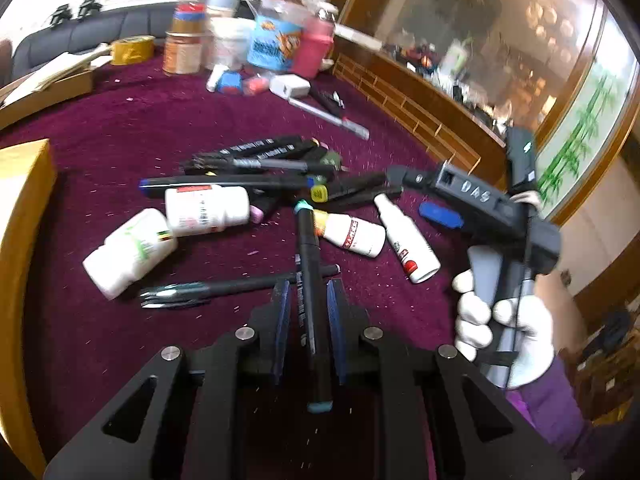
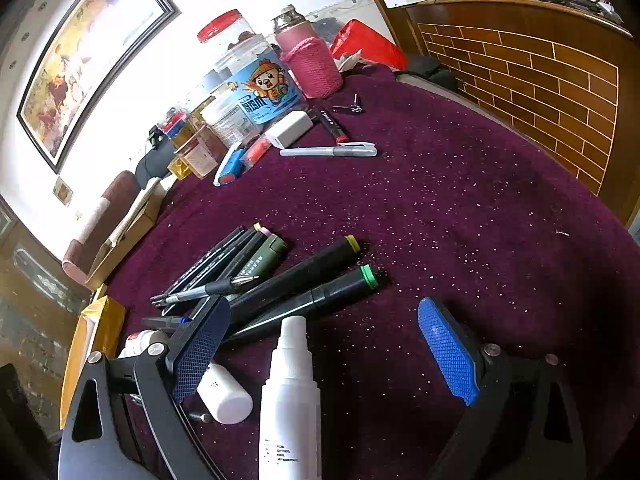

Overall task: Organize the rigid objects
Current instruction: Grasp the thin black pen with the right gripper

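Gripping a black marker (image 1: 310, 300) above the purple-covered counter (image 1: 120, 152), the left gripper (image 1: 309, 300) has its fingers clamped on the barrel. In the right wrist view, the right gripper (image 2: 326, 350) stands with fingers wide apart over a white spray bottle (image 2: 290, 400).

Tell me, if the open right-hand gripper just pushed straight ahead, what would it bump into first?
Most likely the white spray bottle, lying between the right gripper's open fingers with its cap pointing away. Beyond it lies the green-capped marker. Depth is hard to judge here.

A framed painting (image 2: 86, 52) hangs on the white wall, beside a brick-patterned wooden panel (image 2: 532, 76).
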Demonstrator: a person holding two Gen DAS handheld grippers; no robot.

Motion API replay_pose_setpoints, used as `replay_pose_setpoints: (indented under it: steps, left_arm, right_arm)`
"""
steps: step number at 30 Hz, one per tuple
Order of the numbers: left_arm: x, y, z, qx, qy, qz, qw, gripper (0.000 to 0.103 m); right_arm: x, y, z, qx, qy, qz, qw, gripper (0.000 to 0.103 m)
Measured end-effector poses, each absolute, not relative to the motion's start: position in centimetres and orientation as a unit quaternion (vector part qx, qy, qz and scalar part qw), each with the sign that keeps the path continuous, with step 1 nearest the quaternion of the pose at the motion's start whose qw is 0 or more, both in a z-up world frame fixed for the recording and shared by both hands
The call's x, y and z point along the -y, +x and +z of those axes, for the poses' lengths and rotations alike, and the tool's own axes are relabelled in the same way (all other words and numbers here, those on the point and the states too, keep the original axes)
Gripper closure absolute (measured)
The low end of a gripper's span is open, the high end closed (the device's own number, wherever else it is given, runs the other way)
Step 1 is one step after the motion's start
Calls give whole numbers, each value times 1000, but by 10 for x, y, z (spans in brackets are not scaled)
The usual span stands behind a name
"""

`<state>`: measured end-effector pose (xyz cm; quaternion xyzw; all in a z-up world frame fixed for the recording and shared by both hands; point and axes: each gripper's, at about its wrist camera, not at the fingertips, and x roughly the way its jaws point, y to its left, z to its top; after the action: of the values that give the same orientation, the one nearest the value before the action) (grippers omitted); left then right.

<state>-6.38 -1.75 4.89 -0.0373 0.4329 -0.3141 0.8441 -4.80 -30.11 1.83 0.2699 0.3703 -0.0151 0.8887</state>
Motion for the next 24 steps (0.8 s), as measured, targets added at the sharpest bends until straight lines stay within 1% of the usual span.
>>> replay_pose_setpoints:
  steps: [3, 6, 7, 9, 11, 12, 13, 18, 19, 20, 22, 24]
  left_arm:
    - [6, -70, 51, -429, -45, -314, 846, 87]
    - [12, -77, 46, -439, -24, -316, 841, 87]
    - [15, -79, 44, -443, -17, -312, 840, 85]
    - [27, -81, 36, -458, 7, -301, 836, 75]
    - [36, -82, 29, -468, 29, -289, 835, 51]
    - [42, -81, 26, -471, 42, -281, 835, 48]
    - [48, -81, 23, -472, 55, -273, 836, 47]
    - [69, -76, 14, -453, 99, -244, 851, 48]
    - [72, -75, 13, -447, 107, -242, 855, 51]
    - [72, -75, 13, -440, 111, -240, 858, 68]
    - [67, -73, 15, -440, 100, -252, 856, 91]
    - [56, -69, 16, -447, 76, -259, 853, 91]
  right_arm:
    - [302, -47, 17, -373, 271, -22, 887, 10]
    - [300, -46, 16, -377, 267, -25, 887, 10]
    - [299, -46, 17, -377, 264, -28, 888, 10]
    - [298, -46, 17, -377, 259, -31, 889, 10]
    - [298, -46, 17, -377, 257, -34, 889, 10]
    - [298, -46, 17, -377, 257, -35, 889, 10]
    - [298, -46, 17, -378, 257, -36, 889, 10]
    - [298, -46, 17, -378, 259, -38, 888, 10]
    - [298, -46, 17, -378, 259, -38, 888, 10]
    - [299, -47, 17, -377, 259, -39, 888, 10]
    - [299, -48, 17, -376, 261, -40, 888, 10]
    - [300, -47, 17, -377, 262, -39, 887, 10]
